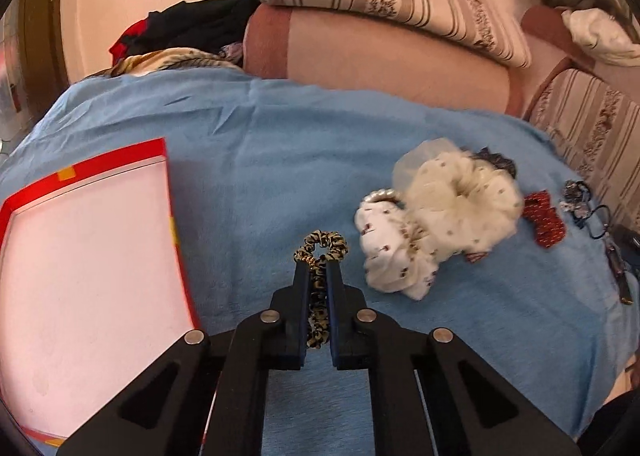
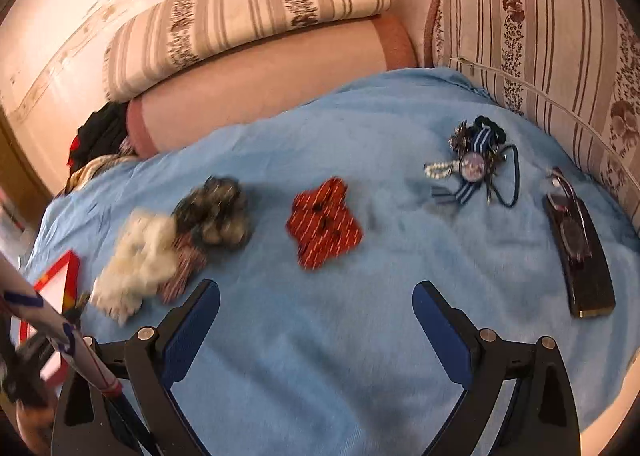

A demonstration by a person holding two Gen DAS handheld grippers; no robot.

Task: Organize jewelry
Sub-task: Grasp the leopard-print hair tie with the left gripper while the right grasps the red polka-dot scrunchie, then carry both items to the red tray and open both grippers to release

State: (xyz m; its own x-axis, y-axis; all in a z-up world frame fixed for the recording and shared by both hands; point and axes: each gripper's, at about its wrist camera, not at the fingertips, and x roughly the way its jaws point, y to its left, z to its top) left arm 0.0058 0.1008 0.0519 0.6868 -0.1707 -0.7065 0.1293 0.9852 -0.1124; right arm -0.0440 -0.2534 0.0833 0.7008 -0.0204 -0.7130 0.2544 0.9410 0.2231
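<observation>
— Leopard-print fabric sits between the fingers of the left gripper [image 1: 318,268] — is that a real pinch?

— Yes. The jaws are pressed together on the leopard-print scrunchie [image 1: 320,252]; one loop sticks out past the fingertips and the rest hangs back between the pads, above the blue blanket [image 1: 260,160].

— And the right gripper [image 2: 316,296]?

— Its blue-padded jaws stand wide apart with nothing between them, over bare blanket, pointing toward the red striped scrunchie [image 2: 324,228].

— What lies near the left one?

— A red-rimmed box [image 1: 120,160] with a pale inside sits just to its left on the blanket. To its right is a heap of cream scrunchies [image 1: 436,216], touching one another.

— Farther right?

— A cluster of blue hair ties and beaded pieces [image 2: 476,168], then a pair of glasses [image 2: 568,208] resting on a dark case [image 2: 588,284]. Striped floral cushions [image 2: 248,16] and a pink bolster [image 2: 260,84] line the blanket's far edge.
</observation>
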